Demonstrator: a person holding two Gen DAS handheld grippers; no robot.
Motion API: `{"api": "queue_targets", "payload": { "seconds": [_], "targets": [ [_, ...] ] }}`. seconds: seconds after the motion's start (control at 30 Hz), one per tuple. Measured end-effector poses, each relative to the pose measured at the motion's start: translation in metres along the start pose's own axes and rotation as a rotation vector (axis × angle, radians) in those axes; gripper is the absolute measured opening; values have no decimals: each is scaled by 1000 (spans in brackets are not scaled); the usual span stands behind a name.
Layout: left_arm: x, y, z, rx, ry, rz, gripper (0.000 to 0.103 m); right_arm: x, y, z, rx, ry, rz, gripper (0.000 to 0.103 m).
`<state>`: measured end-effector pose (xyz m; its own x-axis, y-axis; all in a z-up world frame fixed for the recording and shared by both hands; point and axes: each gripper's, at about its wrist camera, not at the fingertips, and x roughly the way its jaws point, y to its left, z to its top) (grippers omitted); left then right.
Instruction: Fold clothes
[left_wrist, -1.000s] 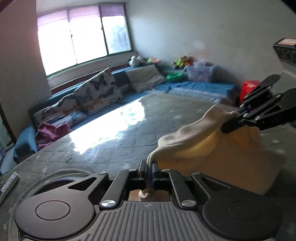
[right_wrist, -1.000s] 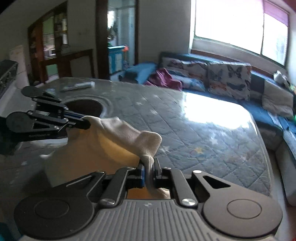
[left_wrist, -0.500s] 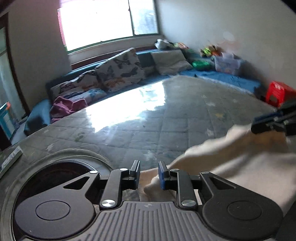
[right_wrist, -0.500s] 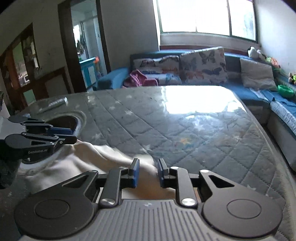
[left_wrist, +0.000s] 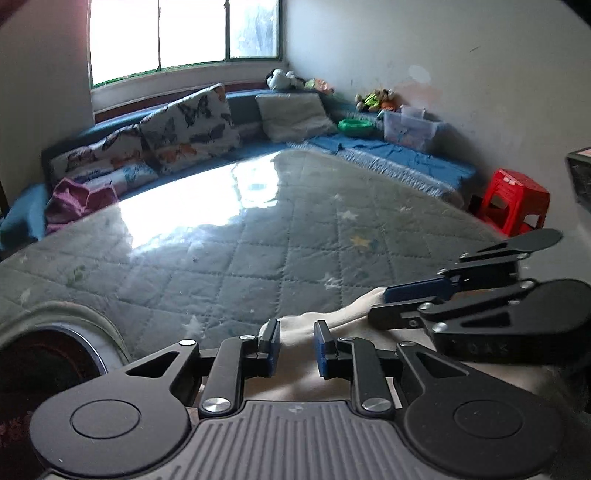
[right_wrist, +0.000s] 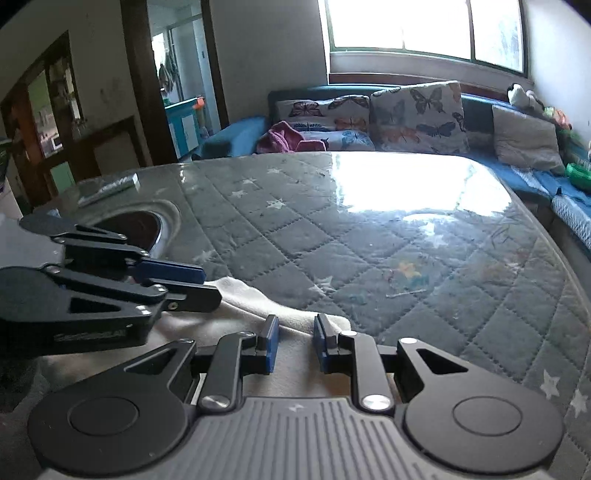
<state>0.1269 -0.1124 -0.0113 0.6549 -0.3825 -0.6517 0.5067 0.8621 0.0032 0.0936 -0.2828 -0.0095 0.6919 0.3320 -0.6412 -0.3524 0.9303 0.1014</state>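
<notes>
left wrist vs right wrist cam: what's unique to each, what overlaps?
Left wrist only: red stool by the wall, clear storage box beyond the blue mats.

Right wrist only: dark doorway into another room, and a small flat item near the table's far left edge; too blurred to identify.

Both: cream garment lying on the quilted table, both grippers open over it, left gripper and right gripper, round table opening, butterfly cushions, window.

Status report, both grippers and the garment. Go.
Left gripper open, right gripper open, jaws just opened. Cream garment released, lying on the quilted table. Nothing in the way.
</notes>
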Motion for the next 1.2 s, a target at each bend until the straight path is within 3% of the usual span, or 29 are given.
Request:
{"api": "queue_targets", "payload": {
  "seconds": [0.33,0.77,0.97,1.2],
  "targets": [
    [7,4,-4,-11,-6,12,24,-18,10,-8,-41,-36,-8,20],
    [8,4,-5,-19,-5,21,24,-48,-30,-43,29,-20,-110,20],
    [8,3,-4,-20,0,31,25,-71,-35,-45,49,-89,-136,20],
    [8,3,-6,-23,0,50,31,-88,-2,-63,-114,-80,-31,20]
  ]
}}
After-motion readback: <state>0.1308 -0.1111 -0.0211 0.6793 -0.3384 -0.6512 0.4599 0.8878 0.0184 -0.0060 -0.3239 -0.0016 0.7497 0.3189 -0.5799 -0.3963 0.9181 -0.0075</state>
